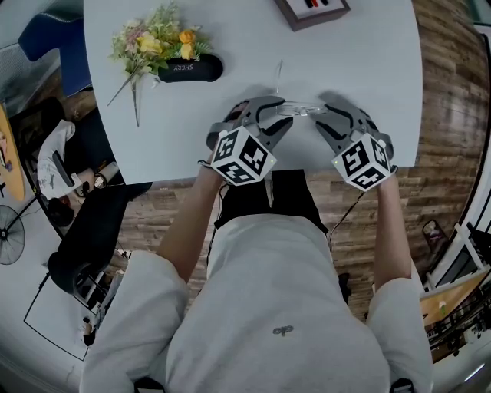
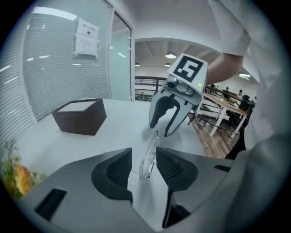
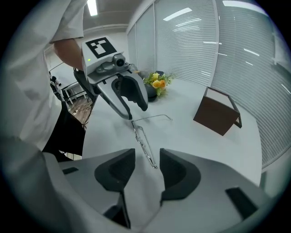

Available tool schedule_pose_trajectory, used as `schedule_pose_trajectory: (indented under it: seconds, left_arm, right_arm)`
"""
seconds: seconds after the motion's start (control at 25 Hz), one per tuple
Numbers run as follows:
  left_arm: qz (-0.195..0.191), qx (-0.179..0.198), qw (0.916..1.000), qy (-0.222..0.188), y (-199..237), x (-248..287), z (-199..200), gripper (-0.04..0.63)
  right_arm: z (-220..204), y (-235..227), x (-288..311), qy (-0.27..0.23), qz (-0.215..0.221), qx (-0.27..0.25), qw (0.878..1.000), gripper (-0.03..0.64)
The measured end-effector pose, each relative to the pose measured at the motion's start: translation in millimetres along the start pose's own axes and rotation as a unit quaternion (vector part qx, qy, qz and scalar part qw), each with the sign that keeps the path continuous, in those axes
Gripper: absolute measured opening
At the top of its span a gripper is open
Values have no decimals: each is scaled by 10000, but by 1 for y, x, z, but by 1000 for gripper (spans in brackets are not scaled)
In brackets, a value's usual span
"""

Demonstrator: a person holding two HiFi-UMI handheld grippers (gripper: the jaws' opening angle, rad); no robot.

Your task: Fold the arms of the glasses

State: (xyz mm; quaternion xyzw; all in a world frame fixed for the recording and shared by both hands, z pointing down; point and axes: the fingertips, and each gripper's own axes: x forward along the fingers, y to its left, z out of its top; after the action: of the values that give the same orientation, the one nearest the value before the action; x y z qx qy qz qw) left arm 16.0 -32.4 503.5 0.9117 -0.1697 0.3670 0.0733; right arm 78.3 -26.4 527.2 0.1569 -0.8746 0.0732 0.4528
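Thin wire-rimmed glasses [image 1: 296, 110] lie on the white table [image 1: 368, 69] between my two grippers. In the left gripper view the lens end [image 2: 148, 157] stands between the jaws of my left gripper [image 2: 143, 166], close to the right pad, with a clear gap on the left. My left gripper [image 1: 270, 115] is open. In the right gripper view the other end of the glasses [image 3: 143, 141] lies between the parted jaws of my right gripper [image 3: 148, 166], and neither pad presses on it. One arm [image 3: 152, 117] sticks out sideways, unfolded. My right gripper [image 1: 326, 121] faces the left one.
A dark brown box [image 1: 311, 11] sits at the table's far edge. A black glasses case [image 1: 190, 69] and a bunch of flowers [image 1: 153, 42] lie at the far left. The table's near edge [image 1: 307, 170] is just behind the grippers, against the person's body.
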Motion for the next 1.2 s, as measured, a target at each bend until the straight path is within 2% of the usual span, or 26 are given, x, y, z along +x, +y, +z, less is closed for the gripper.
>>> schedule_pose_trajectory:
  seconds: [0.08, 0.24, 0.48, 0.68, 0.8, 1.0, 1.2]
  left_arm:
    - [28, -278, 9996, -100, 7, -1, 3, 183]
    - [-34, -550, 9984, -139, 12, 1, 2, 259]
    - [-54, -1084, 9938, -254, 19, 4, -6, 288]
    - [-152, -1815, 9825, -395, 26, 11, -12, 298]
    - [-222, -2119, 9760, -456, 28, 15, -14, 304]
    - [-405, -2222, 9731, -460, 24, 18, -16, 322]
    - [-486, -2005, 9779, -344, 17, 21, -18, 327]
  right_arm:
    - [-1, 0, -1, 46, -27, -101, 9999, 167]
    - [-3, 0, -1, 120, -95, -293, 9995, 142]
    - [-5, 2, 2, 251, -164, -621, 9976, 109]
    - [-8, 0, 4, 379, -250, -853, 9953, 70]
    - [-8, 0, 3, 401, -281, -907, 9947, 54]
    - [-8, 0, 4, 443, -278, -991, 9937, 41]
    - [-7, 1, 4, 457, -275, -1020, 9934, 35]
